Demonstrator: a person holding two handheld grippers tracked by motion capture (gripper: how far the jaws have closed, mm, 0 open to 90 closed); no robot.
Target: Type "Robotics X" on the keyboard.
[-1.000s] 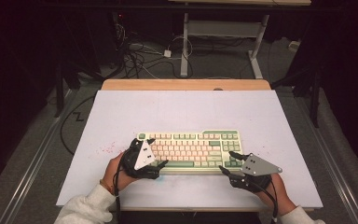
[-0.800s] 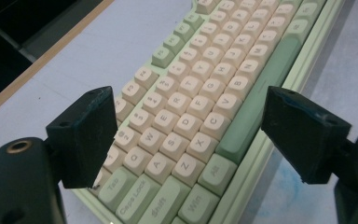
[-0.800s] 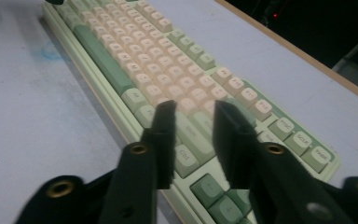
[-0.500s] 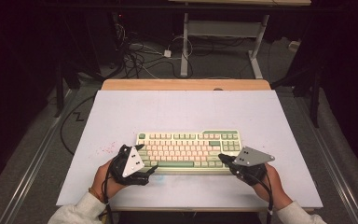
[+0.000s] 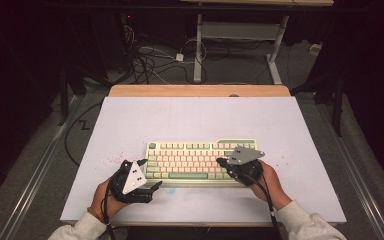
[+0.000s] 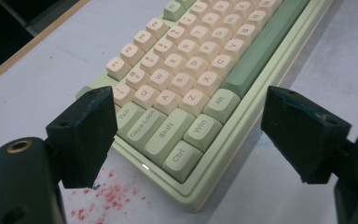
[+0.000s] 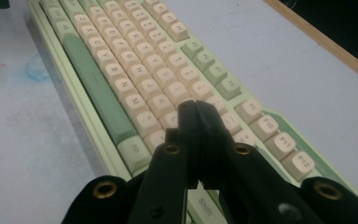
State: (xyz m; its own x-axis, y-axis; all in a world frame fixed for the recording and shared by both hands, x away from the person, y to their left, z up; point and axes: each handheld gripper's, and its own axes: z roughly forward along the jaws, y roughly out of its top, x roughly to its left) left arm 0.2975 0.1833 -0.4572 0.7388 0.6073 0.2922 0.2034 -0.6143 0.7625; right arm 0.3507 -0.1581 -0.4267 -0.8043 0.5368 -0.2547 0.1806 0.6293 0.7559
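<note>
Now my right gripper (image 5: 219, 162) has just closed its jaws with nothing between them and come over the keyboard (image 5: 200, 162) in the middle of the table (image 5: 190, 120), ready, I think, to press keys, while my left gripper (image 5: 156, 186) waits open beside its left corner

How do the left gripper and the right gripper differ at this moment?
The left gripper is open, jaws wide apart; the right gripper is shut, holding nothing. The left sits off the keyboard's front-left corner, over the table; the right is above the keys at the right end. Both are hand-held.
</note>
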